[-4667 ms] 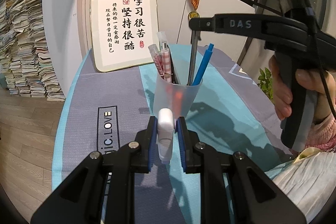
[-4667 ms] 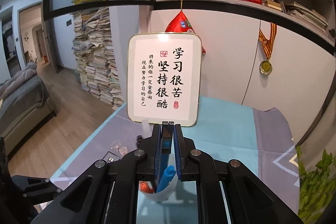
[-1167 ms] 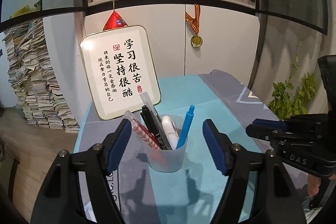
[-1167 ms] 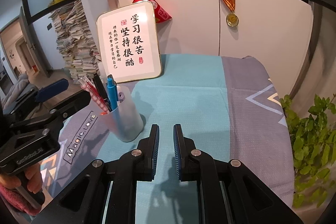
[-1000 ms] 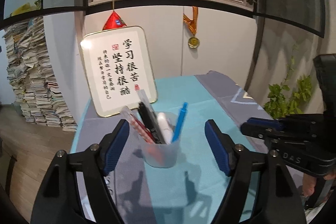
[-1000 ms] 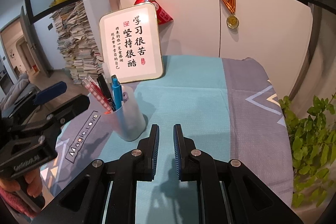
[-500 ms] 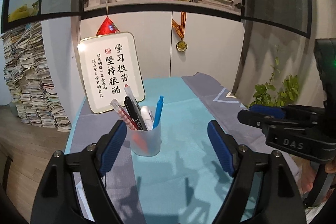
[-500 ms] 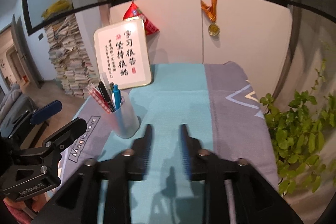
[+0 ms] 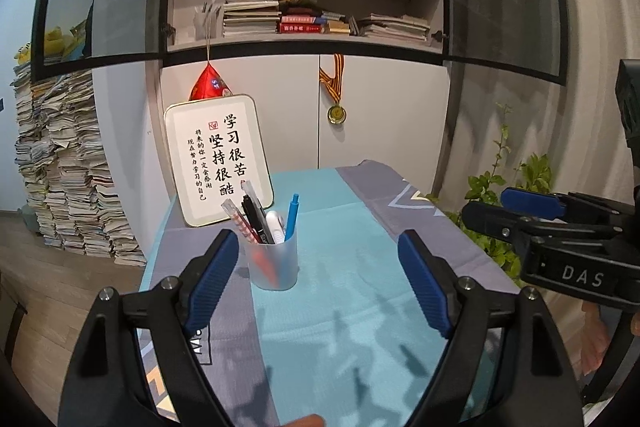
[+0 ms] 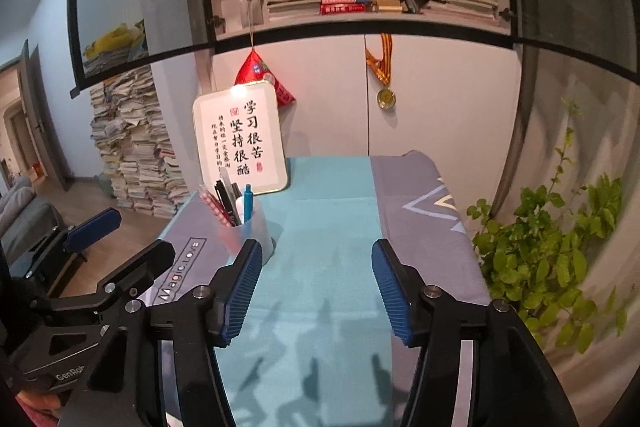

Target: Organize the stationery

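Pens upright in cup [image 9: 274, 263]; both hand-held grippers empty, jaws apart

Both views are evenly lit indoors and sharp, with strong fisheye bending and black corners. Soft shadows fall on the cloth [image 9: 344, 307]; glare spots the sign [image 10: 240, 93].

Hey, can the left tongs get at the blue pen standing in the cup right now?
Probably yes. The left tongs are open and empty, the cup stands ahead between them, and the blue pen sticks up at its right edge, apart from the other pens.
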Demonstrator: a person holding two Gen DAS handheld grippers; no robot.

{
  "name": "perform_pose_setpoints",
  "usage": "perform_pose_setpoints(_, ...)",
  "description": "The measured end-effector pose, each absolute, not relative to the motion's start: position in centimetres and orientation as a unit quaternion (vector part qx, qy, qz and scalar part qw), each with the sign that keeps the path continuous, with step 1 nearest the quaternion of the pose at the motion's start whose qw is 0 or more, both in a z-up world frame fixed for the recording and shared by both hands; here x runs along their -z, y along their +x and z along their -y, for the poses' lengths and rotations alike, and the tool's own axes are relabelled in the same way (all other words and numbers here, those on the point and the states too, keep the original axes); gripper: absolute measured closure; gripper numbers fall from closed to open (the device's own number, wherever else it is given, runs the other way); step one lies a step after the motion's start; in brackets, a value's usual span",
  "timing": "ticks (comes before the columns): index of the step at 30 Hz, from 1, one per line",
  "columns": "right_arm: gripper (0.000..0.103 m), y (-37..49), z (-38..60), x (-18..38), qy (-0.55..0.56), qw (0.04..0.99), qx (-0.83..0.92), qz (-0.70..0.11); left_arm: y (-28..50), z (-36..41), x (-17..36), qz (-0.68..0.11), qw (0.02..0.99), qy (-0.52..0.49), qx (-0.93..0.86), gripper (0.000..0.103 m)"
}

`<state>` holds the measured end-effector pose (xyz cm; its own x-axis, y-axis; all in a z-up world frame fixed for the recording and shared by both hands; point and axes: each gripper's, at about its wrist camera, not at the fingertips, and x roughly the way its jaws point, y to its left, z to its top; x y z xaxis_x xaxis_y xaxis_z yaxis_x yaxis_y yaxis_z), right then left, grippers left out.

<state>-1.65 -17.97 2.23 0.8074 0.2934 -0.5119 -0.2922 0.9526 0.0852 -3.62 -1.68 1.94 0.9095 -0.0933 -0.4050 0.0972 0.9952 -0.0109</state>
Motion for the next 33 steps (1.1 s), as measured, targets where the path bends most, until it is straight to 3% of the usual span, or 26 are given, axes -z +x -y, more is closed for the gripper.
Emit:
perform_pose_setpoints(2, 0.041, -2.3, 18.1, -2.6, 0.0, 0.953, -0.151, -0.264, -4.2, 1.7, -2.2, -0.202, 0.978, 0.004, 0.044, 0.01)
perform_pose_setpoints(7, 0.038, -3.5, 18.5, -2.9, 0.007, 0.955, -0.144, -0.26, -5.4, 1.8, -2.8, -0.181, 0.983, 0.007, 0.035, 0.004)
perform_pose_setpoints(33, 0.038, -3.4, 19.4, -2.2, 0.026, 0.952, -0.137, -0.271, -5.5, 2.2, -2.3, -0.181, 0.983, 0.018, 0.038, 0.003)
